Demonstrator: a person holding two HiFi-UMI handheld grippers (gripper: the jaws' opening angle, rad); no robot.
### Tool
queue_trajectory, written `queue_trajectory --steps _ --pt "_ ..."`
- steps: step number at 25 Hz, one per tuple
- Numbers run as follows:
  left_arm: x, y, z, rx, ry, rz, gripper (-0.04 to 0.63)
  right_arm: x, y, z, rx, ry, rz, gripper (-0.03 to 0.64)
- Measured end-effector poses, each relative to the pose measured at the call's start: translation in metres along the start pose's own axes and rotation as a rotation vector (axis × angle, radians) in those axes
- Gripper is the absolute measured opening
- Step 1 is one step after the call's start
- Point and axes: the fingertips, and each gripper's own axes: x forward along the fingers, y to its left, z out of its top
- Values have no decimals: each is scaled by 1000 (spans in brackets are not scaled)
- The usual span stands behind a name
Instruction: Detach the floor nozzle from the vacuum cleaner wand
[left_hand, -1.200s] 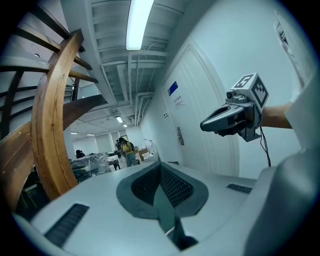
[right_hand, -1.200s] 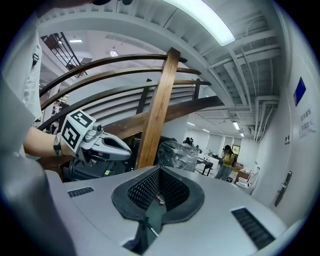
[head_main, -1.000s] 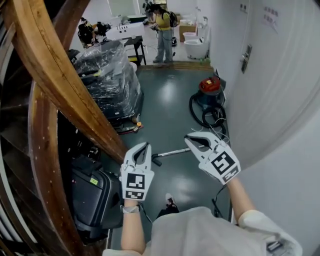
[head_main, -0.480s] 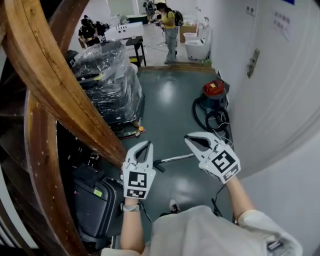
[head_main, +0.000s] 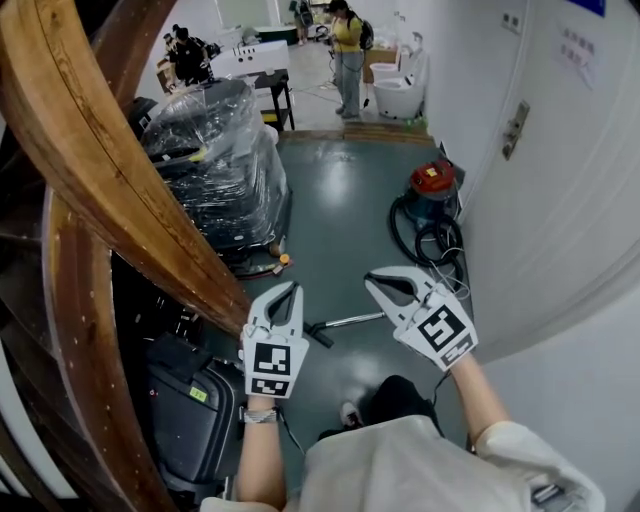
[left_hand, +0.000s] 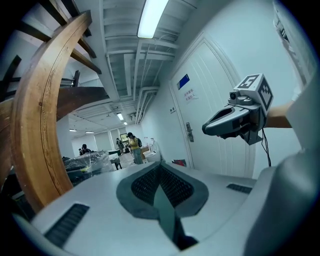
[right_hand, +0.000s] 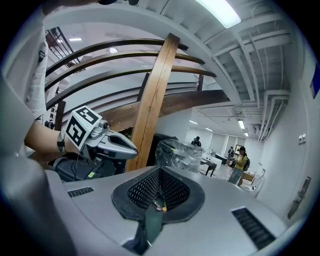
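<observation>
Our left gripper (head_main: 291, 290) and right gripper (head_main: 374, 280) hang above the wand (head_main: 350, 320), both clenched shut, empty. Beyond the wand, the loopy hose (head_main: 425, 240) could trip us up.

Lower centre of the head view, there's the left gripper (head_main: 294, 290): a pale grey shell tapering to a beak, with a marker cube (head_main: 270, 364) of black-and-white squares at its back. Just right of it, the right gripper (head_main: 374, 280) has the same grey shell and a second marker cube (head_main: 441, 331). Over at the right of the left gripper view, a thin black cable (left_hand: 265, 150) hangs under it. A metallic band (head_main: 260, 416) circles the left wrist. A light short-sleeved shirt (head_main: 390, 465) fills the bottom edge, with dark trousers (head_main: 400, 392) and a pale shoe (head_main: 348, 411) above it. Up close, dark ridged mesh pads (left_hand: 145, 184) sit in the grey shell.
</observation>
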Motion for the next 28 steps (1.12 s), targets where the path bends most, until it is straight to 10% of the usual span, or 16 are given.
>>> queue_trajectory --steps 28 --pt "140 42 -35 -19 30 62 -3 92 -126 -74 -23 46 1 29"
